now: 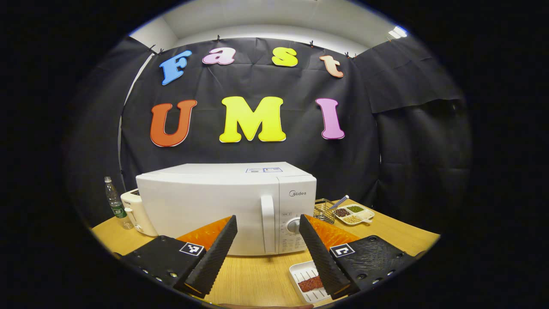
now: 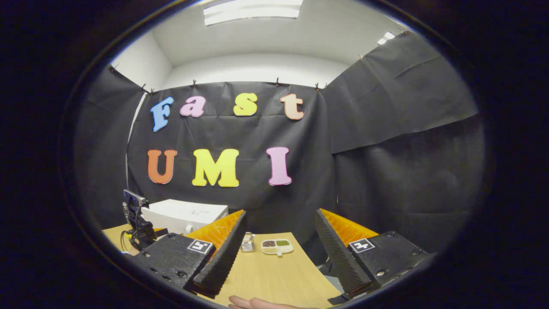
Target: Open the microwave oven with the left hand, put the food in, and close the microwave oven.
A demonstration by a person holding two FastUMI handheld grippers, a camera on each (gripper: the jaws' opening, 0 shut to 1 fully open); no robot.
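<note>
- Straight ahead of my left claw (image 1: 268,246), framed between its two spread fingers, stands the microwave oven (image 1: 227,206) on the wooden surface (image 1: 261,279); its door is shut.
- Door handle (image 1: 268,223): a white vertical bar, long axis upright, lying dead centre between my left fingers and beyond their tips. Not touched yet. It sits at the door's right edge, beside the control panel with its round dial (image 1: 294,225), so I judge the door to swing out toward my left.
- Left claw: fingers wide apart, nothing between them.
- Food (image 1: 309,284): a reddish-brown slab in a white ribbed tray (image 1: 300,274), low and to the right of my left claw, partly hidden behind the right finger, on the surface in front of the oven.
- Right claw (image 2: 279,253): fingers likewise wide apart and empty, pointing past the oven, whose white top (image 2: 184,214) lies off to its left. The left claw is plainly the nearer to the handle.
- Oven appearance: white, boxy, clean casing, plain front, small labels on top.
- Judgement: task at its opening step; next move is a short straight advance onto the handle.
</note>
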